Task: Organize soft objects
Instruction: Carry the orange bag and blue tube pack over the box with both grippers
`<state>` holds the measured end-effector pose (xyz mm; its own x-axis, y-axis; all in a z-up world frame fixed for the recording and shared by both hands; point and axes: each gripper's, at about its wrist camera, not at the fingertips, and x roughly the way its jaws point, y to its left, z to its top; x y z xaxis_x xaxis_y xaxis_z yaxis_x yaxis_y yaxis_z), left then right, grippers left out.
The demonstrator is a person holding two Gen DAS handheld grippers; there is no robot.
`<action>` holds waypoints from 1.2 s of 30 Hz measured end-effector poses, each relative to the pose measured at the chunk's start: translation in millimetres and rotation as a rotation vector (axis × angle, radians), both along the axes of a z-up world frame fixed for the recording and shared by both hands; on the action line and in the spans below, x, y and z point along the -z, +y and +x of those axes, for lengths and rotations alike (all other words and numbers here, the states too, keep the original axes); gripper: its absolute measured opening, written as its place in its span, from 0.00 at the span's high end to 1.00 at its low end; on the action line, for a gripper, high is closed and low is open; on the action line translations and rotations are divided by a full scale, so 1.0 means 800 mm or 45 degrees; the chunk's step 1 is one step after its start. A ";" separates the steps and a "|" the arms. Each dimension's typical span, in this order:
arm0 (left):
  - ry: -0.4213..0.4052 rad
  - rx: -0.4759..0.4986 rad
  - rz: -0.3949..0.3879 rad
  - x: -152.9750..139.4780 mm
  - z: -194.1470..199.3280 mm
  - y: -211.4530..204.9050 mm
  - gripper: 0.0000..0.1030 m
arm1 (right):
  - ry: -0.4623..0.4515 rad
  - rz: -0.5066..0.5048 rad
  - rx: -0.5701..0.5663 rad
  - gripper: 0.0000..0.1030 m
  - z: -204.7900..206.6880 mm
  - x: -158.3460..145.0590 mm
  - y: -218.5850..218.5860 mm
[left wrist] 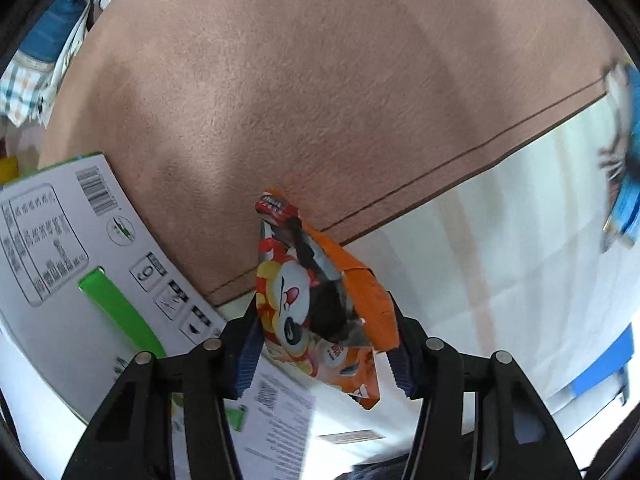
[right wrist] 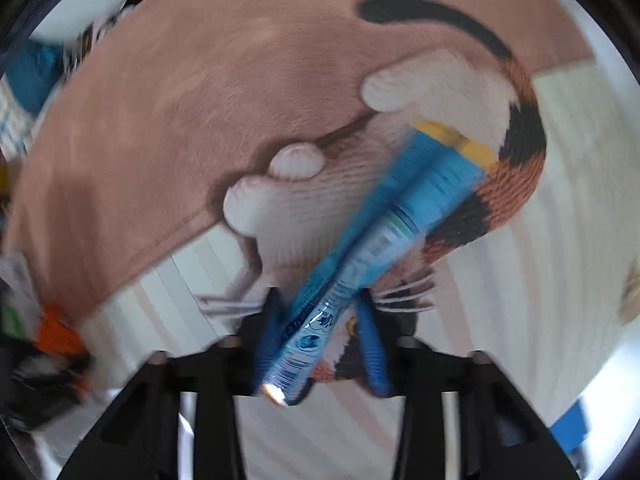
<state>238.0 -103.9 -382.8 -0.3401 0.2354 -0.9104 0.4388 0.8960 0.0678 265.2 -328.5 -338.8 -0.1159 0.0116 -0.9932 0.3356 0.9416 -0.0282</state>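
Left gripper pinching orange bag near rug edge; right gripper pinching blue tube over rug.

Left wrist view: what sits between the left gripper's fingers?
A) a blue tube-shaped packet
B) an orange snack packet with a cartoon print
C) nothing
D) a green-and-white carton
B: the orange snack packet stands between the blue pads of the left gripper, both touching its sides; the green-and-white carton lies off to the left on the mat.
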 end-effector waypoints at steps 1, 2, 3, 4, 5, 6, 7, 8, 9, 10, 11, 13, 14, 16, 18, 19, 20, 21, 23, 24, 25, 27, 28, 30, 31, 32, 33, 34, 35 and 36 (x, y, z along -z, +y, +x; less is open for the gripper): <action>-0.003 -0.027 -0.036 -0.005 -0.004 -0.002 0.51 | -0.001 0.006 -0.018 0.83 -0.003 -0.001 0.008; -0.008 -0.046 -0.058 -0.008 -0.006 -0.002 0.51 | -0.011 0.020 -0.023 0.86 -0.005 -0.003 0.014; -0.015 -0.064 -0.089 -0.014 -0.010 -0.004 0.51 | -0.028 0.039 -0.016 0.88 -0.008 -0.007 0.018; -0.024 -0.074 -0.114 -0.019 -0.015 -0.006 0.51 | -0.035 0.068 -0.008 0.89 -0.011 -0.008 0.021; -0.037 -0.083 -0.130 -0.024 -0.018 -0.007 0.51 | -0.040 0.094 -0.003 0.89 -0.014 -0.011 0.024; -0.051 -0.098 -0.150 -0.030 -0.021 -0.005 0.51 | -0.052 0.102 -0.003 0.89 -0.018 -0.016 0.027; -0.066 -0.131 -0.186 -0.037 -0.025 -0.004 0.52 | -0.068 0.100 -0.014 0.89 -0.023 -0.022 0.032; -0.071 -0.149 -0.209 -0.043 -0.029 -0.002 0.52 | -0.088 0.111 -0.028 0.89 -0.025 -0.032 0.039; -0.085 -0.174 -0.243 -0.052 -0.033 0.000 0.52 | -0.104 0.127 -0.031 0.89 -0.028 -0.041 0.044; -0.100 -0.187 -0.265 -0.060 -0.037 0.001 0.52 | -0.120 0.142 -0.045 0.89 -0.029 -0.051 0.051; -0.118 -0.202 -0.288 -0.069 -0.041 0.002 0.52 | -0.142 0.150 -0.065 0.89 -0.030 -0.064 0.059; -0.163 -0.247 -0.355 -0.094 -0.053 0.013 0.52 | -0.199 0.169 -0.118 0.89 -0.029 -0.096 0.080; -0.179 -0.266 -0.375 -0.107 -0.051 0.010 0.52 | -0.226 0.183 -0.146 0.89 -0.030 -0.112 0.092; -0.228 -0.312 -0.434 -0.136 -0.061 0.022 0.52 | -0.267 0.204 -0.211 0.89 -0.022 -0.144 0.118; -0.265 -0.358 -0.475 -0.160 -0.066 0.038 0.52 | -0.313 0.223 -0.276 0.89 -0.024 -0.177 0.143; -0.287 -0.382 -0.504 -0.173 -0.069 0.053 0.52 | -0.328 0.232 -0.311 0.89 -0.024 -0.193 0.149; -0.306 -0.408 -0.528 -0.183 -0.070 0.089 0.52 | -0.347 0.243 -0.339 0.89 -0.033 -0.209 0.154; -0.327 -0.434 -0.539 -0.200 -0.064 0.102 0.52 | -0.364 0.259 -0.370 0.89 -0.036 -0.226 0.174; -0.374 -0.481 -0.549 -0.238 -0.046 0.130 0.52 | -0.382 0.282 -0.435 0.89 -0.031 -0.253 0.220; -0.394 -0.509 -0.547 -0.250 -0.046 0.154 0.52 | -0.394 0.291 -0.468 0.89 -0.034 -0.265 0.238; -0.418 -0.534 -0.539 -0.258 -0.045 0.173 0.52 | -0.398 0.296 -0.505 0.89 -0.037 -0.274 0.256; -0.458 -0.585 -0.506 -0.271 -0.045 0.222 0.52 | -0.412 0.302 -0.575 0.89 -0.039 -0.285 0.295; -0.474 -0.611 -0.480 -0.275 -0.034 0.241 0.52 | -0.412 0.301 -0.611 0.89 -0.039 -0.287 0.320; -0.491 -0.665 -0.430 -0.281 -0.029 0.299 0.52 | -0.402 0.295 -0.679 0.89 -0.037 -0.291 0.368; -0.493 -0.683 -0.408 -0.279 -0.031 0.320 0.52 | -0.394 0.284 -0.714 0.89 -0.036 -0.289 0.389; -0.494 -0.701 -0.381 -0.274 -0.032 0.343 0.52 | -0.383 0.274 -0.741 0.89 -0.034 -0.283 0.408; -0.494 -0.717 -0.356 -0.270 -0.033 0.363 0.52 | -0.363 0.256 -0.782 0.89 -0.031 -0.276 0.432; -0.486 -0.731 -0.327 -0.263 -0.033 0.381 0.52 | -0.350 0.240 -0.804 0.89 -0.030 -0.273 0.447; -0.471 -0.744 -0.308 -0.256 -0.031 0.398 0.52 | -0.331 0.222 -0.828 0.89 -0.028 -0.266 0.464; -0.456 -0.761 -0.293 -0.244 -0.032 0.412 0.52 | -0.307 0.202 -0.853 0.89 -0.026 -0.255 0.479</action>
<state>212.3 225.9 -187.9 -0.0232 -0.1078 -0.9939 -0.1435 0.9842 -0.1034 244.6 54.7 -135.0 0.0734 0.1611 -0.9842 -0.3349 0.9335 0.1278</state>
